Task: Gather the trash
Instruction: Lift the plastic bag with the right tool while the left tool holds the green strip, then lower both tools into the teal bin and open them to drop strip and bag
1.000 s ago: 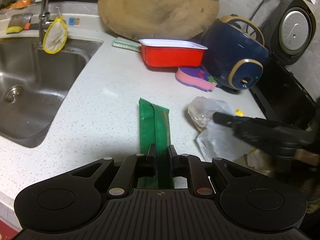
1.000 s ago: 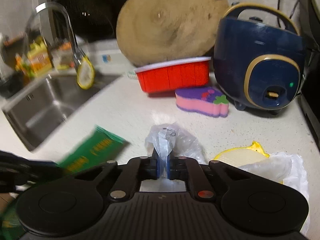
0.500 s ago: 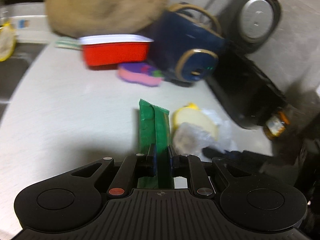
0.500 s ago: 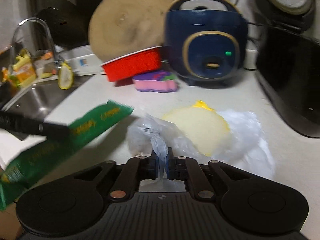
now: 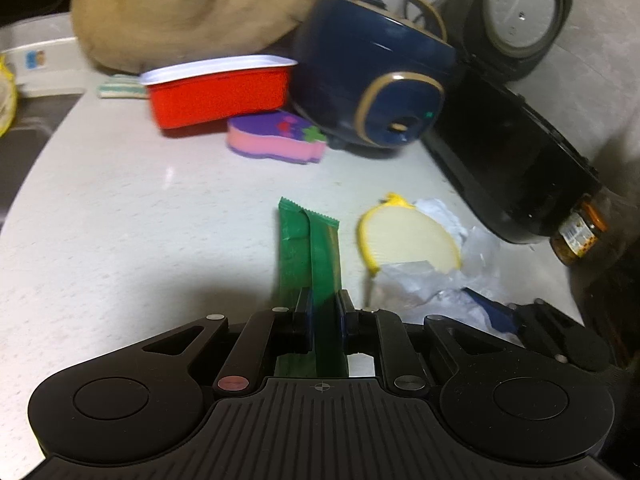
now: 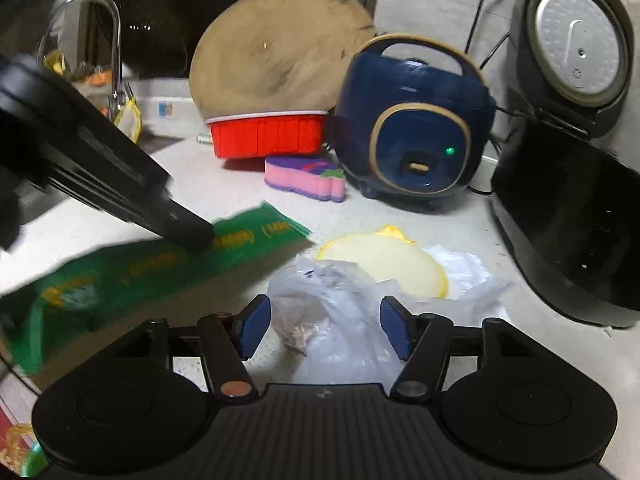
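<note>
One speckled pale stone table, matte and flat. Beyond both tools, at the back: one round wooden board leaning upright, rough and tan; two cookers, one black with a raised lid and round silver inner plate, one dark blue, rounded, trimmed in gold. Just left of the blue one, one red rectangular plastic tub with a white rim, and in front of that one soft pink-and-purple sponge.

One long, flat green foil wrapper with crimped ends, clamped between the closed pads of the left tool, sticking out straight ahead above the table. Seen from the right tool, crossing in from the left.

One crumpled clear plastic bag, thin and wrinkled, lying on the table between the pads of the right tool. Jaws just opened wide, pads off the bag. Just beyond, one pale round disc with a yellow rim, resting on more crinkled clear film.
</note>
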